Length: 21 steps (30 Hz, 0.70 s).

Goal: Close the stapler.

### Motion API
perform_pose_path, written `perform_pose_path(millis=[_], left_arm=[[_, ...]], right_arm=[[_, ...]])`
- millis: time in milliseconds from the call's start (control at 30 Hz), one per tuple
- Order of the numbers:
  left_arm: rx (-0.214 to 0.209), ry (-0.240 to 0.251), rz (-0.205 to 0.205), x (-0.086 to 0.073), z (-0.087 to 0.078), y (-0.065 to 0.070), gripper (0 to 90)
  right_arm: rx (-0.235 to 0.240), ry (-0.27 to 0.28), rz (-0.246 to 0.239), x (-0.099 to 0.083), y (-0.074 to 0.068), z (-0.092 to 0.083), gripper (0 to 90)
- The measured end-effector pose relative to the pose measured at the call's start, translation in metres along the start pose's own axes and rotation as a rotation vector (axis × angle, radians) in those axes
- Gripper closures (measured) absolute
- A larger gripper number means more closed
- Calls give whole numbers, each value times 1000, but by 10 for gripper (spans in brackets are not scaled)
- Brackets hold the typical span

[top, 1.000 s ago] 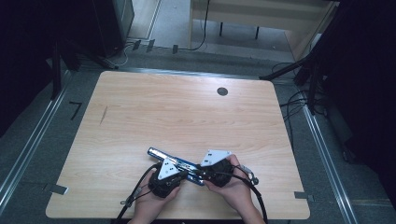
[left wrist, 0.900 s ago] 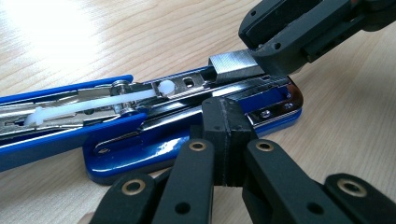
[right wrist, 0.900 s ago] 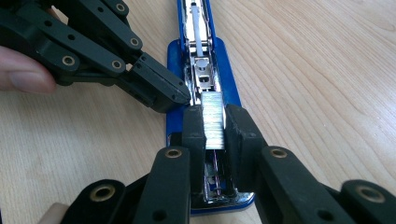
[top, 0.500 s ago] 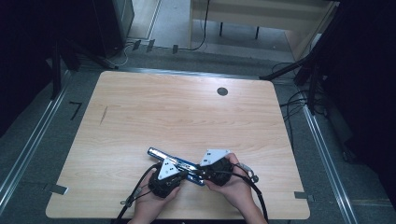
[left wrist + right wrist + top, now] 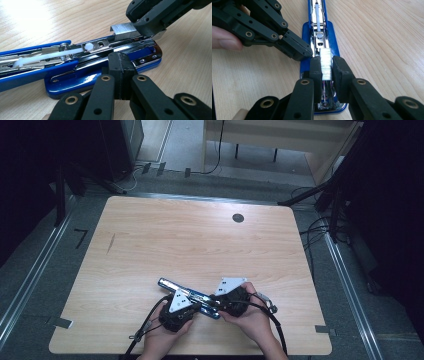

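A blue stapler (image 5: 182, 292) lies swung open on the wooden table near its front edge, and its chrome magazine (image 5: 100, 45) shows in the left gripper view. My right gripper (image 5: 326, 66) is shut on a silver strip of staples (image 5: 326, 63) and holds it just over the magazine's rear end. The same strip (image 5: 123, 31) sits at the tip of that gripper (image 5: 150, 23) in the left gripper view. My left gripper (image 5: 122, 66) is shut, pads together with nothing between them, and its tip rests against the side of the stapler's base (image 5: 82, 82). Both grippers (image 5: 202, 306) meet at the stapler's near end.
A hand's thumb (image 5: 224, 37) shows beside the left gripper (image 5: 295, 51). A black round grommet (image 5: 238, 218) sits in the table's far right part. Cables trail from both grippers over the front edge (image 5: 200, 354). Floor rails and a desk lie beyond the table.
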State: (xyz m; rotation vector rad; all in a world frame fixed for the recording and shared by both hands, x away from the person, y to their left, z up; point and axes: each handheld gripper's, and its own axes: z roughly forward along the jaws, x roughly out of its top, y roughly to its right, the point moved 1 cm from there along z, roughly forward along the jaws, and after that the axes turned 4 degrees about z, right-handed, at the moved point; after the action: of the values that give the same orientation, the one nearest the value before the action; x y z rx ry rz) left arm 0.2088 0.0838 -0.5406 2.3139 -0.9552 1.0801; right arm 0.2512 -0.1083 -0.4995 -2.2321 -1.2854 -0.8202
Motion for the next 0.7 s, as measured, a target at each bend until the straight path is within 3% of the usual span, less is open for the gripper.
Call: perform_pose_path(millis=[700], left_arm=[[-1, 0, -2, 0, 0, 0, 900]], right_arm=[[14, -62, -6, 6, 0, 1, 801]])
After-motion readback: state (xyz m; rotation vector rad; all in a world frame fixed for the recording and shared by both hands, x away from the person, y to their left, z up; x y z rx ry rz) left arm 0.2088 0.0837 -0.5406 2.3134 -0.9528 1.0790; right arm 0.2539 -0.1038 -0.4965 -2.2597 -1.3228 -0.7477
